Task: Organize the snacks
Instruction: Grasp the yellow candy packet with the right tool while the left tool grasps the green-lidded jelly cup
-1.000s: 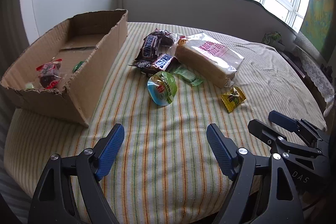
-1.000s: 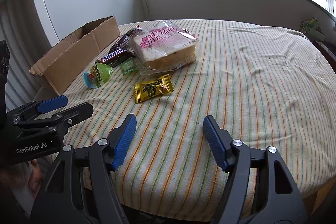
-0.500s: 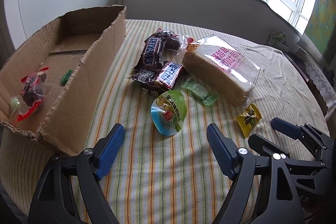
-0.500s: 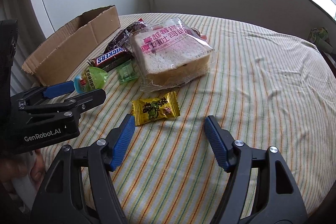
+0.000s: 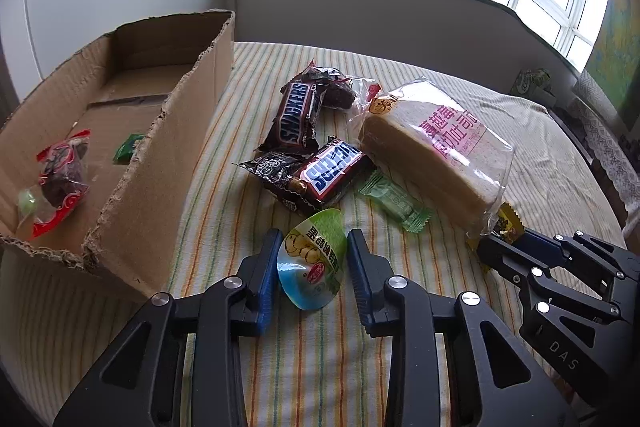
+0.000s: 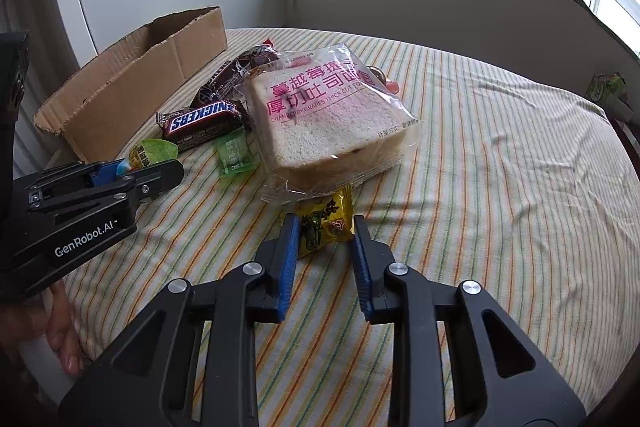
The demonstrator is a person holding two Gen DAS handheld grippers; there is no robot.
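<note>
Left gripper (image 5: 312,263): jaws, just closing, pinch the green jelly cup (image 5: 313,264) on the striped table (image 5: 540,163) beside the cardboard box (image 5: 160,195). Right gripper (image 6: 325,259): jaws, just closing, pinch the yellow candy packet (image 6: 325,223).

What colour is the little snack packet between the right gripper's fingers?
Yellow, with dark print and a bit of red. The yellow packet shows best in the right wrist view, just below the bagged bread.

Black hand-held grippers with blue pads (image 5: 267,279) sit over a cream tablecloth (image 5: 320,367) striped orange and green. A green-and-blue jelly cup (image 5: 314,267), a yellow candy packet (image 6: 326,223), brown Snickers bars (image 5: 296,117) and pink-lettered bread (image 6: 324,115) lie beside a brown cardboard box (image 5: 160,163).
</note>
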